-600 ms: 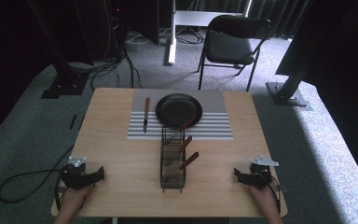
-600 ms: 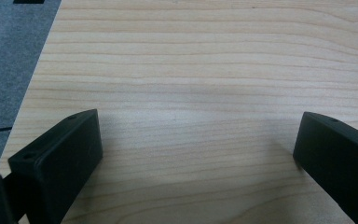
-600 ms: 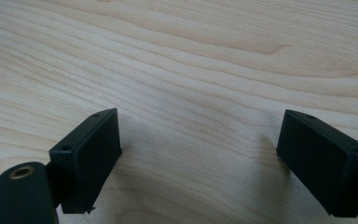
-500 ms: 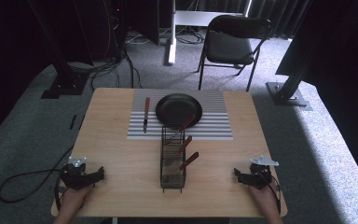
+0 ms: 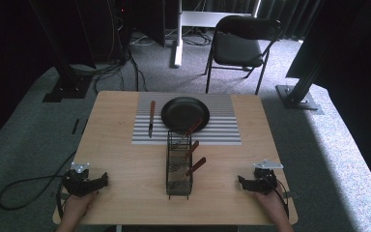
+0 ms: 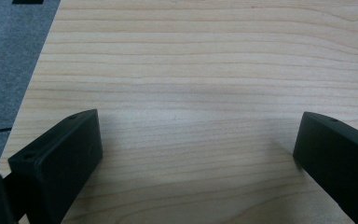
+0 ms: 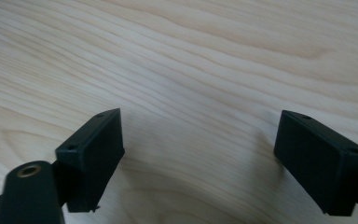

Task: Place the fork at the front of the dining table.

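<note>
A black wire basket [image 5: 179,166] stands at the table's middle, holding three wooden-handled utensils [image 5: 192,147] that lean out to the right. Behind it a black pan [image 5: 185,112] rests on a grey striped mat [image 5: 222,126], and a wooden-handled knife [image 5: 151,118] lies on the mat's left side. My left gripper [image 5: 101,180] rests near the front left corner, open, with bare wood between its jaws [image 6: 198,140]. My right gripper [image 5: 241,182] sits near the front right corner, open too, over bare wood [image 7: 200,140].
The wooden table [image 5: 125,159] has carpet floor around it. A black chair [image 5: 239,46] stands behind the table. A cable [image 5: 24,193] trails on the floor at left. Dark stands flank the table at both back corners.
</note>
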{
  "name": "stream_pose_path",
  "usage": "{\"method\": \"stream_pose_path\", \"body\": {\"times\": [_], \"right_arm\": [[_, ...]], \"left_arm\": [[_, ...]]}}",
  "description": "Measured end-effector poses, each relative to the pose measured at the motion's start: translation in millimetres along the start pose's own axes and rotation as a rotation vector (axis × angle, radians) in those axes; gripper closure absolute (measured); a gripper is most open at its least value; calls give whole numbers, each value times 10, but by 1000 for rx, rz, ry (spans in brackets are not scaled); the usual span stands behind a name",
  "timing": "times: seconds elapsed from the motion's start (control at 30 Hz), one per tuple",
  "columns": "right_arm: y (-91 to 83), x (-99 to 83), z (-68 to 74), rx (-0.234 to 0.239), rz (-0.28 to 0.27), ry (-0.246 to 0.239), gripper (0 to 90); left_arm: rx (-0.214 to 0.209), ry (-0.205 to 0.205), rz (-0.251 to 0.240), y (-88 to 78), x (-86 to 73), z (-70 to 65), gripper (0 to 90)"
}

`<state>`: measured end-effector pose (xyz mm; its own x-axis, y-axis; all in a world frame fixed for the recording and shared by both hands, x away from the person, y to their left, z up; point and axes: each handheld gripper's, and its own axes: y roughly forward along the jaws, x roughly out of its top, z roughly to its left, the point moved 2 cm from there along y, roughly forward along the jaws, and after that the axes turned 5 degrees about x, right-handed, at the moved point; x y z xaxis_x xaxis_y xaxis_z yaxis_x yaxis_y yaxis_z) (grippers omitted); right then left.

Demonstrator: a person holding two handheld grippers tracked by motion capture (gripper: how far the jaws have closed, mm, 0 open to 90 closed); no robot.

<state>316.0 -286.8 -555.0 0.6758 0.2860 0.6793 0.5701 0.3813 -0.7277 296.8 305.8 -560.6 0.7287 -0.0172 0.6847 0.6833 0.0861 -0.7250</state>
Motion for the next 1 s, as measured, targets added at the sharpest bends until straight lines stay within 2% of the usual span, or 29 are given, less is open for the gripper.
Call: {"method": "stream_pose_path", "body": {"times": [0.07,0.1,0.13,0.33,0.37,0.5,0.77,1.0], "right_arm": [[7,86,75,38,-7,-7,157],[7,86,75,38,-7,-7,157],[5,154,122,64,-13,-14,157],[-1,282,197,97,-33,-27,158],[-6,374,246,119,-45,-40,158],[-18,492,298,140,-63,-47,158],[-55,787,372,175,-135,-61,182],[-64,1049,450,206,-163,-80,186]], "left_arm": [[0,0,0,0,0,0,10],[0,0,0,0,0,0,10],[0,-1,-1,1,0,-1,10],[0,-1,-2,1,0,0,10],[0,-1,-2,1,0,0,10],[0,-1,-2,1,0,-1,10],[0,-1,-2,1,0,-1,10],[0,-1,-2,1,-1,-1,10]]}}
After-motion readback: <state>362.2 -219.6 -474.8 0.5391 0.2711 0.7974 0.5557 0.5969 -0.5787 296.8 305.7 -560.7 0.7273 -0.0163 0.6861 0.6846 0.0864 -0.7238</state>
